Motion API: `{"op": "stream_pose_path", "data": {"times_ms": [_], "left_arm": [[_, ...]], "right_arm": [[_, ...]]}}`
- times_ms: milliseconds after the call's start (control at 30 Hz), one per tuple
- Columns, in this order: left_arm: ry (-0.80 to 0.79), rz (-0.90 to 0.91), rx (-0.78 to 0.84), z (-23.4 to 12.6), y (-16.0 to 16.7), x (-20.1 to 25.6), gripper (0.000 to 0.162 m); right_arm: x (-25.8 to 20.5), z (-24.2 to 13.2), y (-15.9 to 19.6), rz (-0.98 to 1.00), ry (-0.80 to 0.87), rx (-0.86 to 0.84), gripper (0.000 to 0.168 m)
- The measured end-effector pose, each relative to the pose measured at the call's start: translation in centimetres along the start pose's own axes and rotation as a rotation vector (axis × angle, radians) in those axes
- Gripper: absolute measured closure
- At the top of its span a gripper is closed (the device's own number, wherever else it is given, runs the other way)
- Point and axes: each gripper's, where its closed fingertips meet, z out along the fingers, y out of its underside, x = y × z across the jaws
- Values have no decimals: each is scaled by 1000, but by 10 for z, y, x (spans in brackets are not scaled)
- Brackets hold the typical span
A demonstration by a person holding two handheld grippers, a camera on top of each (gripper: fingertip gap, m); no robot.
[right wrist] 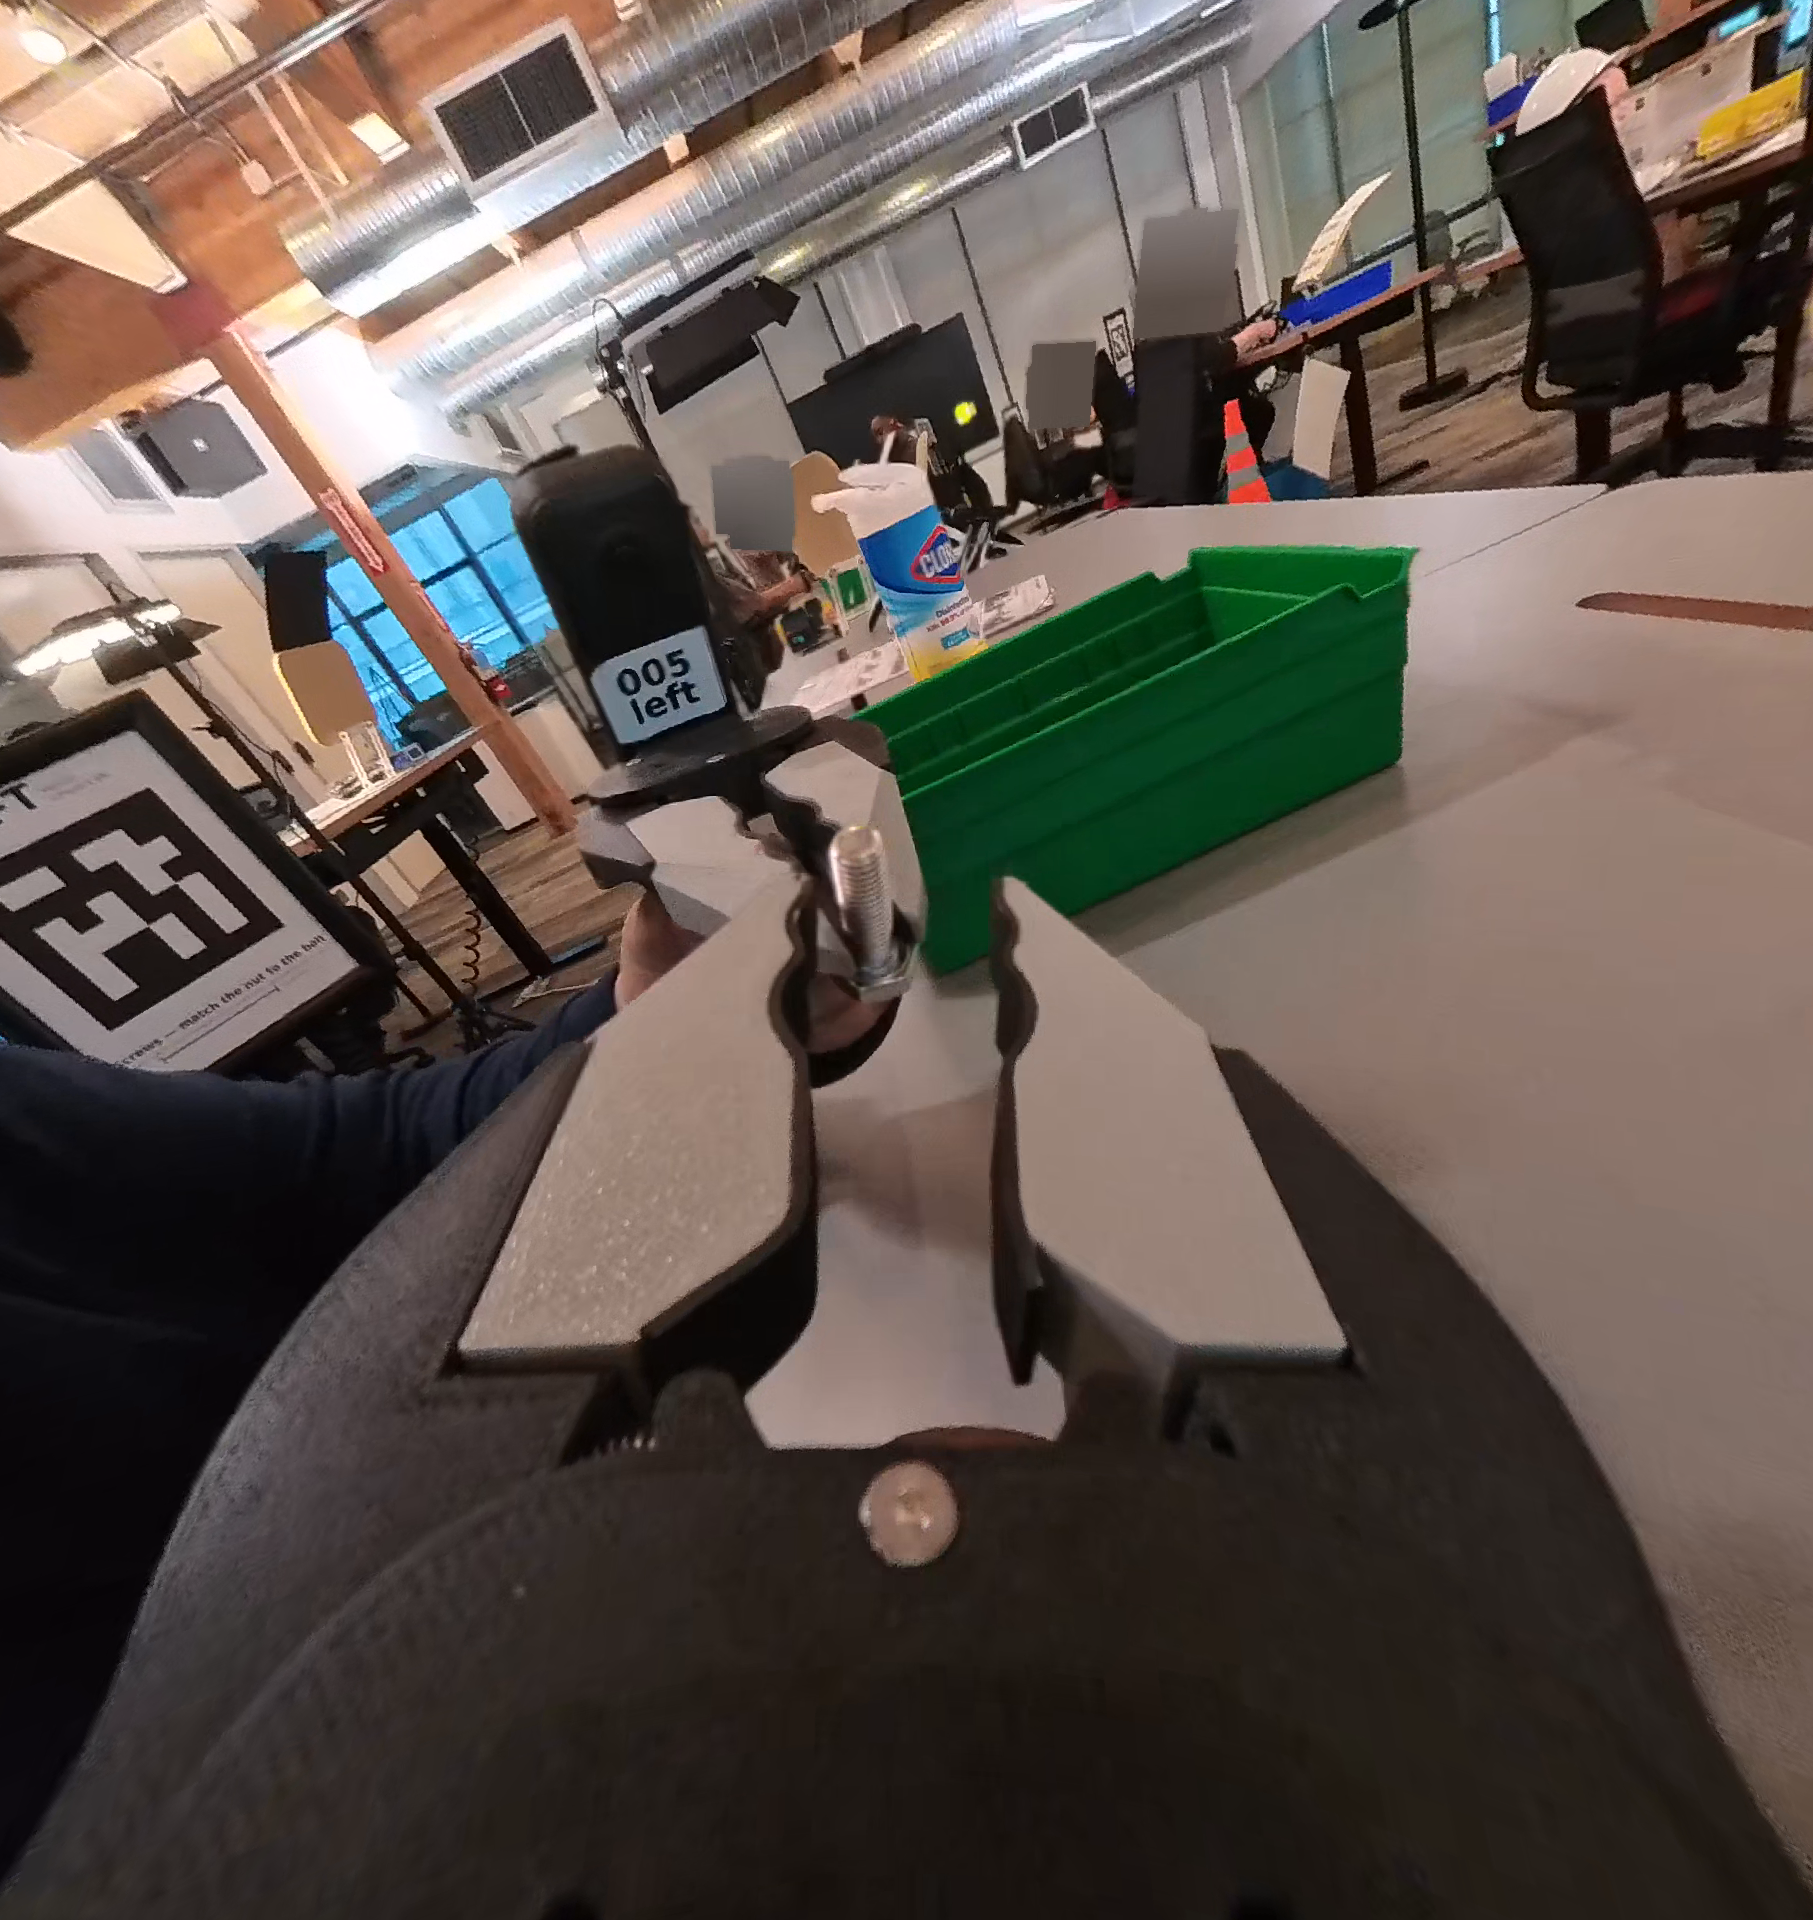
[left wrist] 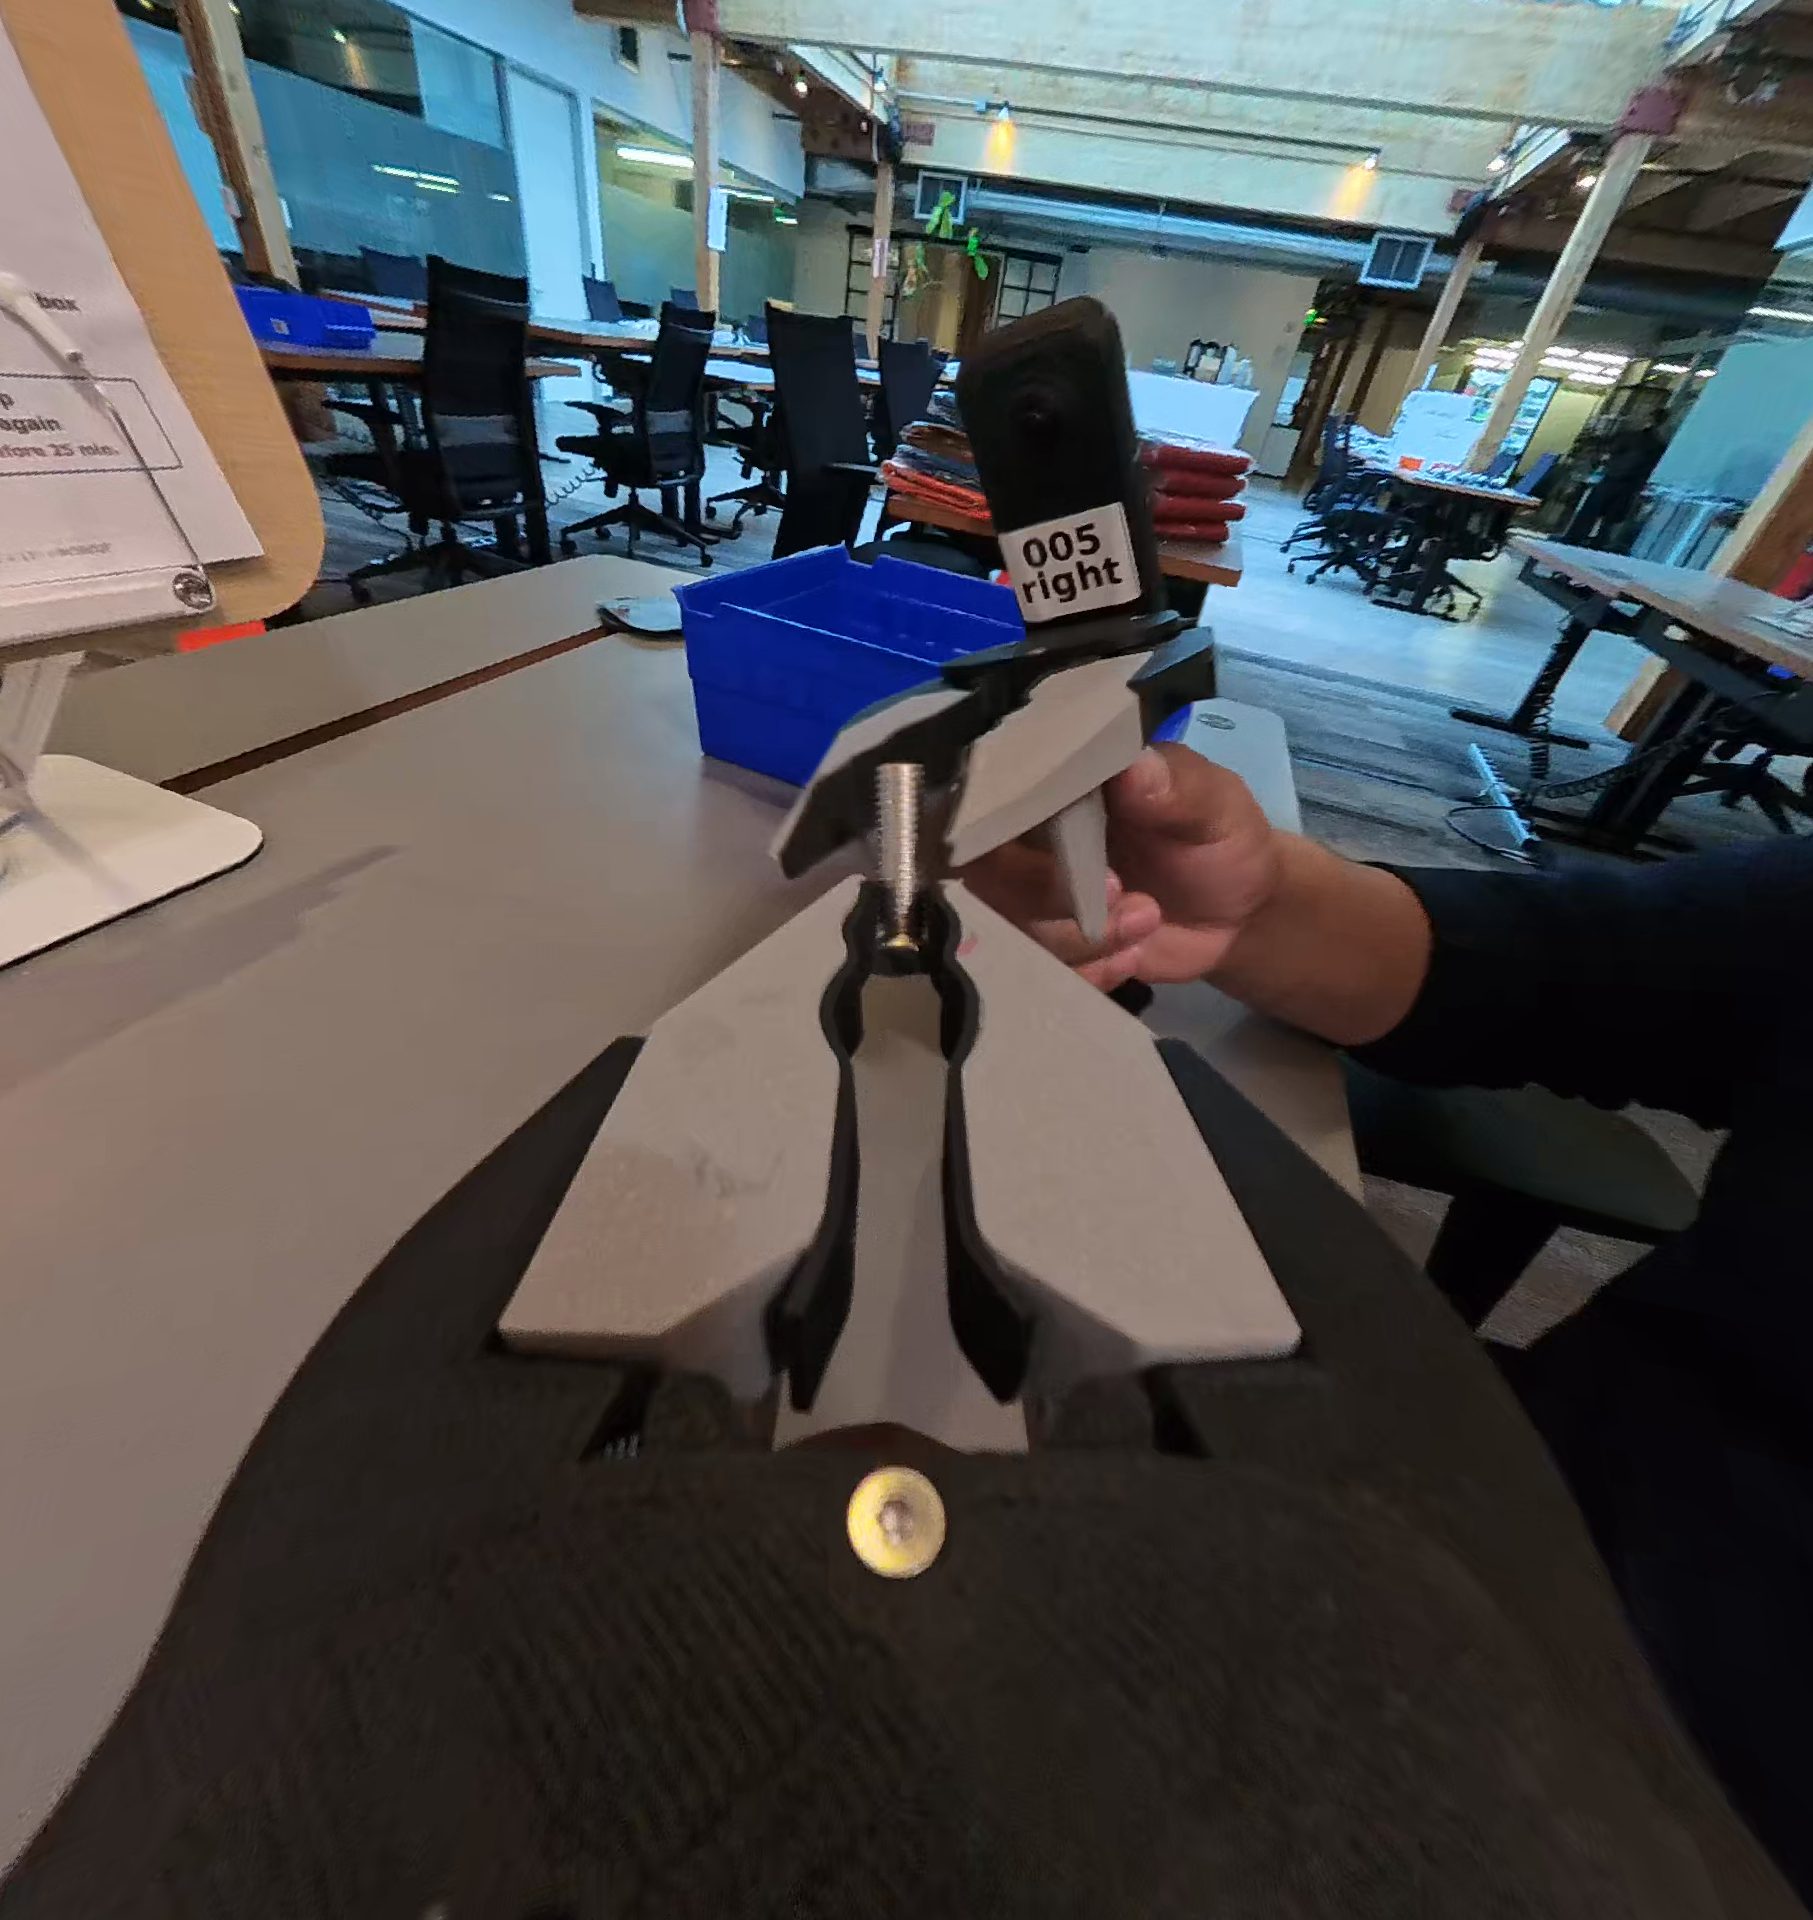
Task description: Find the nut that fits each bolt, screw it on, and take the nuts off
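My left gripper is shut on the head end of a silver bolt and holds it upright above the grey table. In the right wrist view the bolt carries a silver hex nut low on its thread. My right gripper is open, with its jaws on either side of the bolt and nut; the left finger is close to them and the right finger stands clear. From the left wrist view the right gripper comes in over the bolt from the far side.
A blue bin stands behind the grippers. A green bin stands on the table beyond the bolt, with a wipes canister behind it. A paper sign on a white stand is at the left. A hand holds the right gripper. Less than 4 cm separates the two grippers' tips.
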Motion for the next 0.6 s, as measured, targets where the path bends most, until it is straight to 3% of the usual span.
{"op": "stream_pose_path", "data": {"times_ms": [33, 100, 267, 333, 467, 600], "left_arm": [[-9, 8, -3, 4, 1, -2, 155], [-12, 5, -15, 9, 6, -5, 155], [-68, 1, -74, 12, 27, -19, 154], [-119, -10, -98, 6, 32, -29, 136], [-139, 1, -115, -13, 33, -29, 128], [-148, 10, -169, -18, 46, -31, 128]], "right_arm": [[1, -2, 0, 10, -9, -2, 152], [3, -5, 1, 12, -10, -4, 162], [23, -3, 17, -20, 88, -85, 162], [39, -8, 26, -93, 182, -138, 162], [92, -29, 72, -324, 434, -458, 162], [105, -34, 114, -237, 381, -589, 161]]}}
